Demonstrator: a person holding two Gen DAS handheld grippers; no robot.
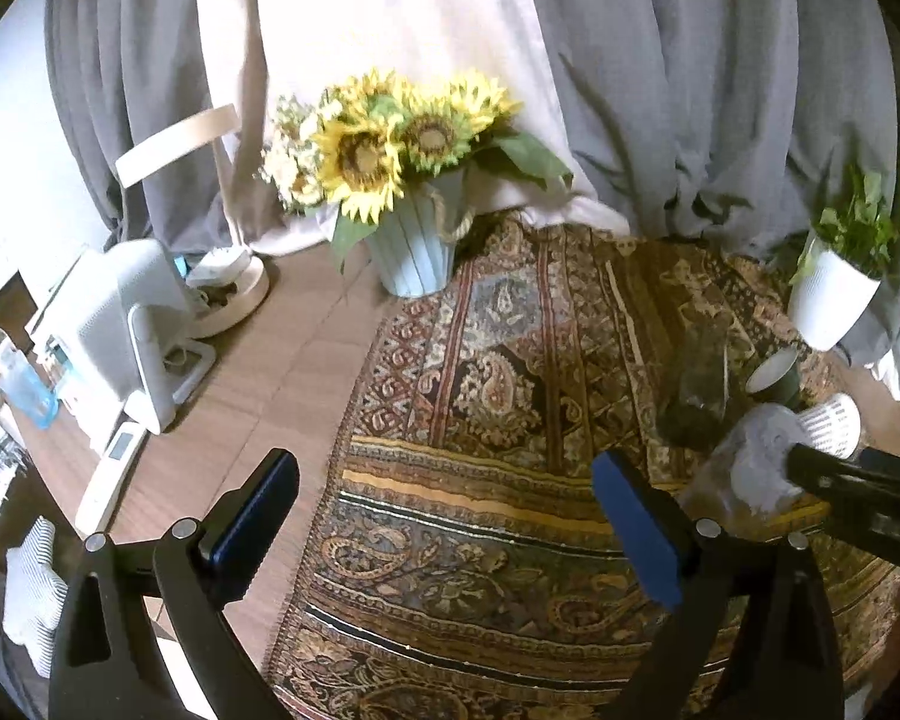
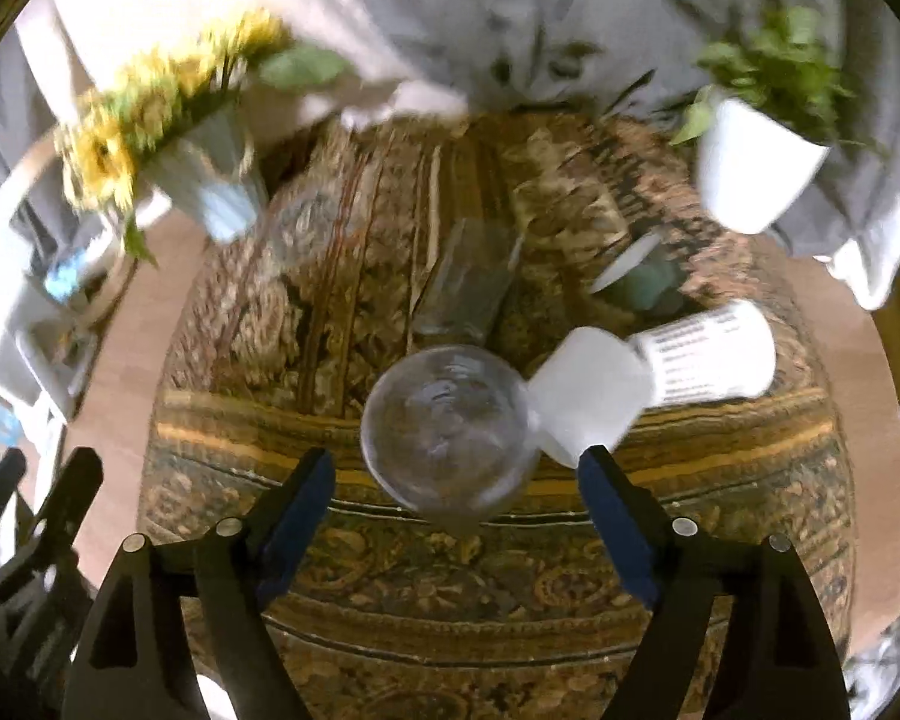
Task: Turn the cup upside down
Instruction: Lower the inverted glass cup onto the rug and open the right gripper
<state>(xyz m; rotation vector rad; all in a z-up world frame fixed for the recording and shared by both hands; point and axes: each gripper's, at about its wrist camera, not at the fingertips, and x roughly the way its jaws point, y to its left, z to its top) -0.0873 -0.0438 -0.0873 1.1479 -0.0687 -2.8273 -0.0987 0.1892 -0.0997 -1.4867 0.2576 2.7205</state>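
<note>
A clear round glass cup (image 2: 450,429) stands on the patterned cloth (image 2: 390,600), its circular rim facing the right wrist camera. My right gripper (image 2: 456,489) is open, its blue-padded fingers either side of the cup's near edge, not touching it. My left gripper (image 1: 447,501) is open and empty over the cloth (image 1: 480,540). In the left wrist view the cup (image 1: 750,468) shows at the right, partly hidden by the right gripper's black finger.
A white perforated cup (image 2: 708,354) lies on its side beside the glass. A green paper cup (image 2: 636,276), a tall clear glass (image 2: 468,282), a sunflower vase (image 1: 414,252), a white plant pot (image 1: 828,294) and white appliances (image 1: 120,324) stand around.
</note>
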